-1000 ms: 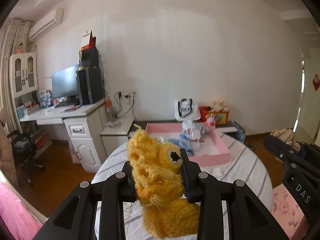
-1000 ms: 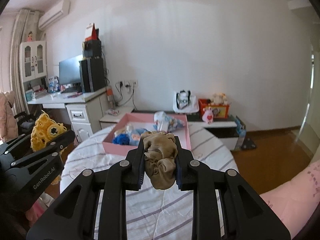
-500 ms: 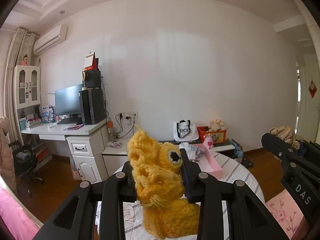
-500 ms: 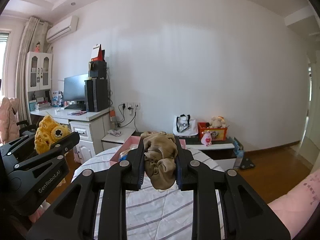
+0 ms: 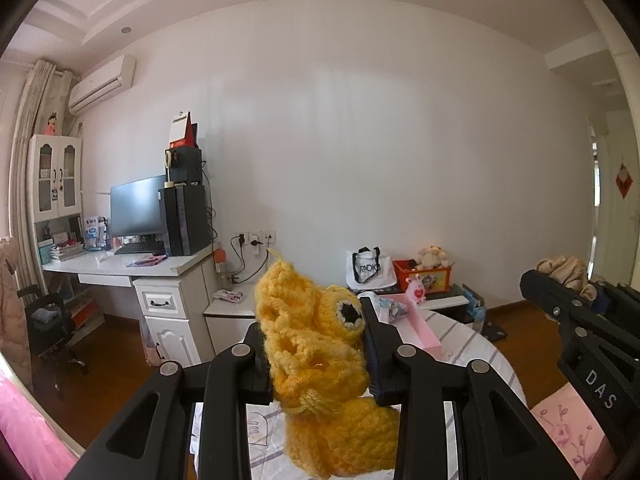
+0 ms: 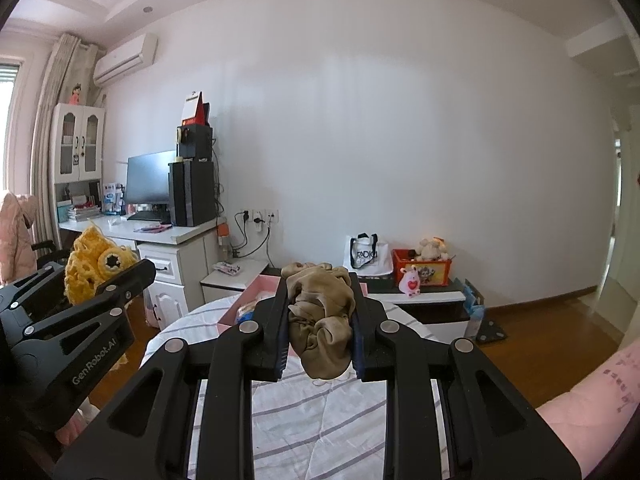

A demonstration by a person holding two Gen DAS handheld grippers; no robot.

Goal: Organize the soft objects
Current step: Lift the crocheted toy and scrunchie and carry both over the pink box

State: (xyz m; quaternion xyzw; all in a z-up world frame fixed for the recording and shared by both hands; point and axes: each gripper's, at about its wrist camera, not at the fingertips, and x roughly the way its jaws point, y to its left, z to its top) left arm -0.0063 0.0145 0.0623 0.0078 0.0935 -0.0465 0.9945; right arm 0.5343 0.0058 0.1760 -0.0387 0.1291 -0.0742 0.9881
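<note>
My left gripper (image 5: 316, 320) is shut on a yellow crocheted toy (image 5: 320, 364) with a black-and-white eye, held up above the round table (image 5: 480, 356). It also shows at the left of the right wrist view (image 6: 98, 268). My right gripper (image 6: 320, 304) is shut on a brown crumpled cloth (image 6: 320, 320), also held above the table (image 6: 320, 412); the cloth shows at the right of the left wrist view (image 5: 564, 272). A pink tray (image 5: 422, 328) with soft items lies on the far side of the table, mostly hidden behind the grippers (image 6: 256, 292).
The table has a white striped cloth. A white desk (image 6: 176, 256) with monitor and computer tower stands at the left. A low shelf at the wall holds a white bag (image 6: 366, 256) and a red toy box (image 6: 422, 268). A pink cushion (image 5: 568, 432) is at the right.
Both grippers have risen and tilted upward with their loads. The table and pink tray have dropped lower in both views and are now largely hidden.
</note>
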